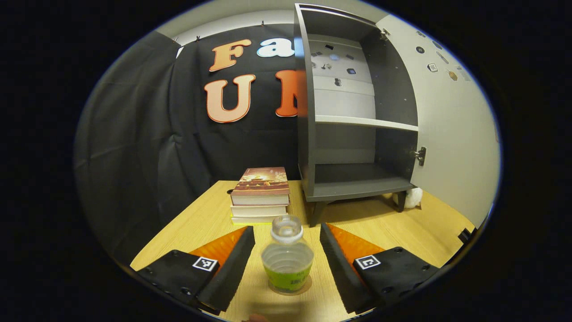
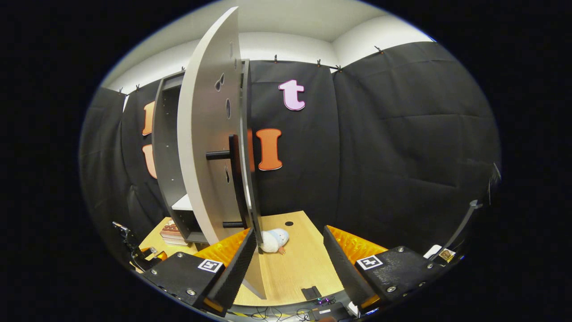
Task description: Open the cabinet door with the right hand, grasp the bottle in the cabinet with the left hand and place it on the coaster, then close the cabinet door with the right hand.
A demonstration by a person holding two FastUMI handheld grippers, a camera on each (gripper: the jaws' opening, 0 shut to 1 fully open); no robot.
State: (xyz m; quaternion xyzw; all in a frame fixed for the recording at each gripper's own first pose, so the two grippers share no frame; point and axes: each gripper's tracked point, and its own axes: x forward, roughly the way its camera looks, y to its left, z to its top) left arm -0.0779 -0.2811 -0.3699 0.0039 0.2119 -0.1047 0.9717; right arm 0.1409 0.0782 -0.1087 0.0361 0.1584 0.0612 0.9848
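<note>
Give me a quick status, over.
Left tongs open, straddling the bottle. Bottle upright on coaster. Right tongs open, beside the open cabinet door. Nothing blocking its swing.

We can read nothing with any certainty. The bottle's green label (image 1: 287,278) carries dark print too blurred for us to make out, the top book's cover (image 1: 262,177) shows no legible title, and the cabinet door's stickers (image 1: 440,60) are too small.
</note>
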